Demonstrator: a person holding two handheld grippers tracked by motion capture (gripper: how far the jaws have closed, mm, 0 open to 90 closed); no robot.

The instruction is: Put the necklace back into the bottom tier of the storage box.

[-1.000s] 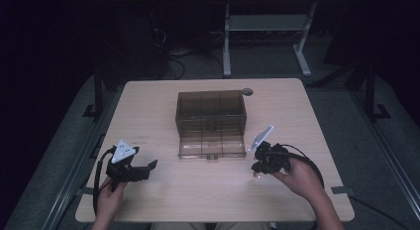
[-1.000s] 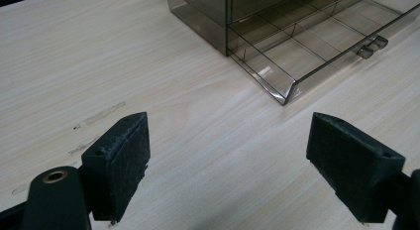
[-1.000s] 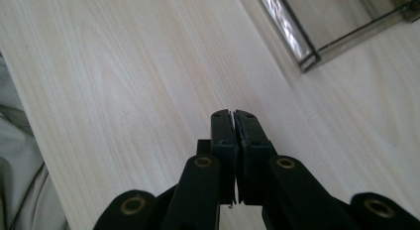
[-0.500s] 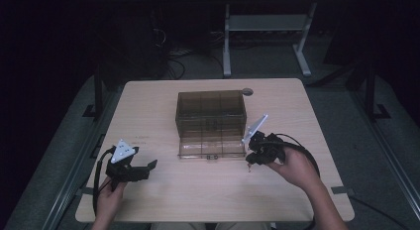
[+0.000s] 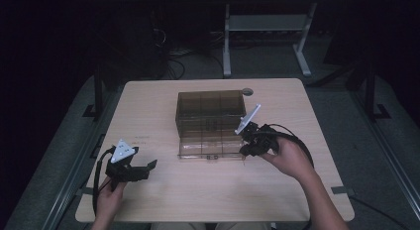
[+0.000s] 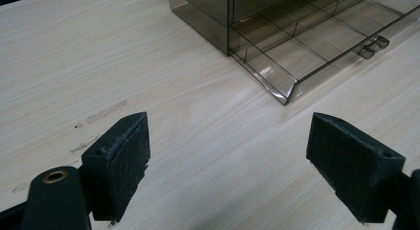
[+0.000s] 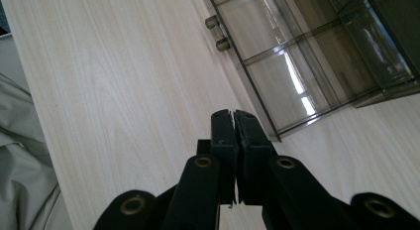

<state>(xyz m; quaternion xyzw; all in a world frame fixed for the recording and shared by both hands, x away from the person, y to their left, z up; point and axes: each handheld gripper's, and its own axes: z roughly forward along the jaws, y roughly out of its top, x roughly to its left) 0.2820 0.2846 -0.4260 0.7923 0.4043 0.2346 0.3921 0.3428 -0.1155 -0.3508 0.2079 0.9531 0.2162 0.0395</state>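
A smoky, see-through plastic organizer box (image 5: 210, 122) sits about mid-table on the pale wood-grain table (image 5: 148, 98), its long side running across. The box is tinted brown-grey and split by thin walls into a grid of small compartments, all of which look empty. Its lid (image 5: 210, 146) is swung open and lies flat on the table on the person's side, joined to the box along one edge, with two small latch tabs (image 7: 218, 32) standing out from its free edge. In the left gripper view the near corner of the lid (image 6: 286, 93) has a raised lip and glints under the light.

The right gripper (image 5: 246, 148) hovers just beside the lid's right-hand corner, jaws pressed together with nothing between them; the right gripper view shows the two pads meeting flat. The left gripper (image 5: 143, 169) rests well apart from the box near the table's left front, its jaws spread wide and empty over bare wood.
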